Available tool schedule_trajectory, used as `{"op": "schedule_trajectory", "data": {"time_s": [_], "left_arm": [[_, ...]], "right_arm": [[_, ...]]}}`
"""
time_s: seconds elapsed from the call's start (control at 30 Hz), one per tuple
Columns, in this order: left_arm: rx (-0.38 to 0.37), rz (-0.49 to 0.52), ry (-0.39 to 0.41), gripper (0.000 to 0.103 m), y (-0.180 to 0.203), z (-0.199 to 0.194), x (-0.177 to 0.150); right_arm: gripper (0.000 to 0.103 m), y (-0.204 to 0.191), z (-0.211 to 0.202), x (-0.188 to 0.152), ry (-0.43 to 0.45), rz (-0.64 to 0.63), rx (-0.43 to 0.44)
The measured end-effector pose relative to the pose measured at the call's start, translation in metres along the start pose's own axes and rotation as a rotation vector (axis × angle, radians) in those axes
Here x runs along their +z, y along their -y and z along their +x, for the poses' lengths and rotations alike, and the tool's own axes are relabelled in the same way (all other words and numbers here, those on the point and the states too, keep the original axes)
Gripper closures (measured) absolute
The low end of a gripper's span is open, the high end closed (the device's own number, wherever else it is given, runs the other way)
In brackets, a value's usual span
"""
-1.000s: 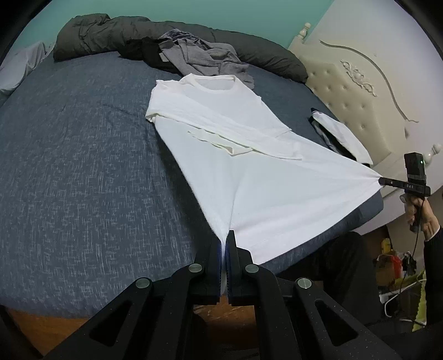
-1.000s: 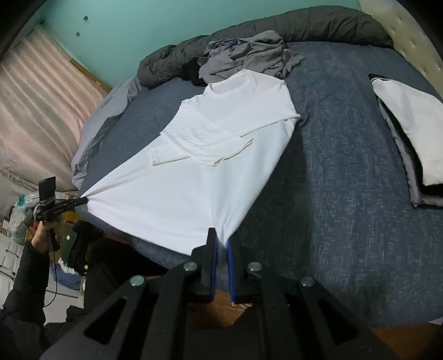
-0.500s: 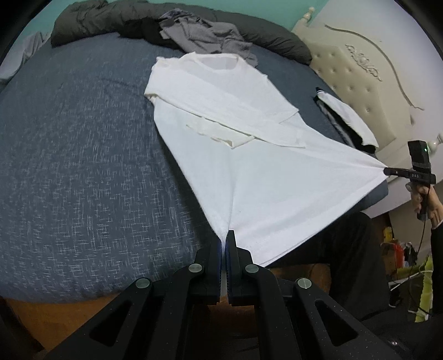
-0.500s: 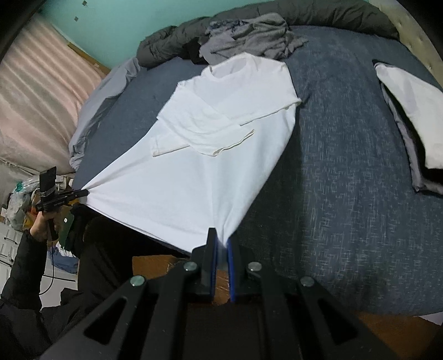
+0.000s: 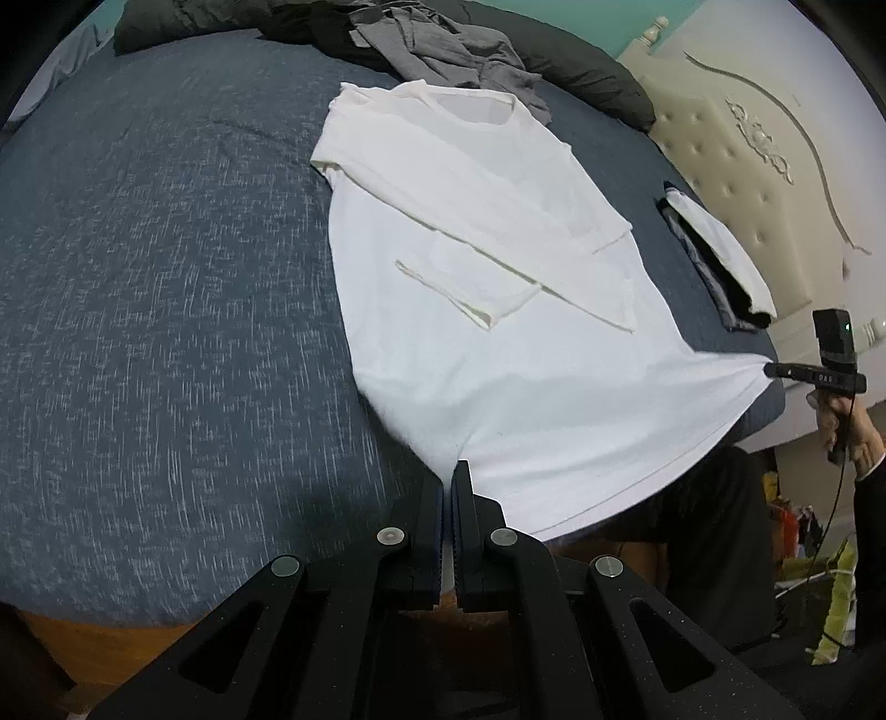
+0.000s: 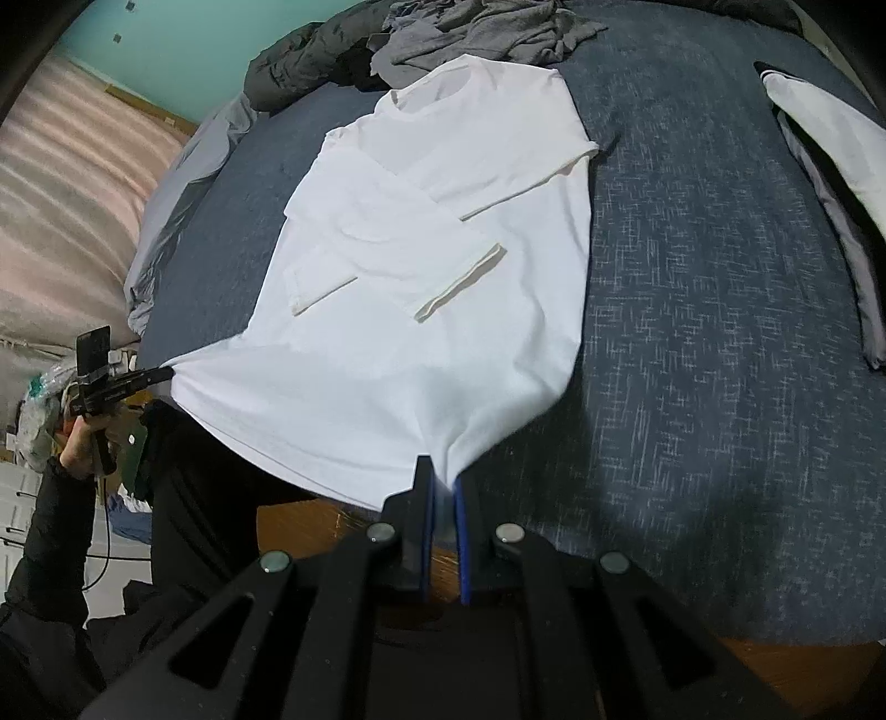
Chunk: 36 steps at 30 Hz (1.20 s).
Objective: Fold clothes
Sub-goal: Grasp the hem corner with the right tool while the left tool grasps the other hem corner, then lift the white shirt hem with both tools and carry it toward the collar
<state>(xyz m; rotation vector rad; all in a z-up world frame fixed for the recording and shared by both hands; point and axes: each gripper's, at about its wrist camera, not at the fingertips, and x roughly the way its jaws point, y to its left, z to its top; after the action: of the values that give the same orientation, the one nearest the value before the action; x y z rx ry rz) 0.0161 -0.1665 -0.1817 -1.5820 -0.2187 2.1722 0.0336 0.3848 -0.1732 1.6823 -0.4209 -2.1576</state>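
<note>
Only "DAS" shows on right tongs (image 5: 771, 369).

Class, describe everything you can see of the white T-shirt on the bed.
The white T-shirt is plain, soft-looking knit, lying on the dark blue bedspread, collar towards the grey clothes pile. Both short sleeves are folded inward across the chest. The hem reaches the bed's edge, each bottom corner pinched by a shut hand-held gripper: left, right. The cloth stretches taut between them.

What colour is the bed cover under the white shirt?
Dark blue with little white flecks, on the bed cover; best in the left wrist view.
</note>
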Motion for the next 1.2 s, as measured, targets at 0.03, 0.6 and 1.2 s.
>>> {"op": "schedule_trajectory", "data": {"time_s": [0.03,0.6,1.2], "left_arm": [[0.000,-0.003,0.001,0.101,-0.002,0.001,0.004],[0.000,-0.087,0.087,0.101,-0.053,0.039,0.220],[0.022,-0.220,0.096,0.100,-0.136,0.167,0.400]], "right_arm": [[0.097,0.002,0.001,0.004,-0.001,0.004,0.003],[0.097,0.041,0.008,0.197,0.085,0.084,0.008],[0.097,0.109,0.103,0.409,0.161,0.110,-0.133]]}}
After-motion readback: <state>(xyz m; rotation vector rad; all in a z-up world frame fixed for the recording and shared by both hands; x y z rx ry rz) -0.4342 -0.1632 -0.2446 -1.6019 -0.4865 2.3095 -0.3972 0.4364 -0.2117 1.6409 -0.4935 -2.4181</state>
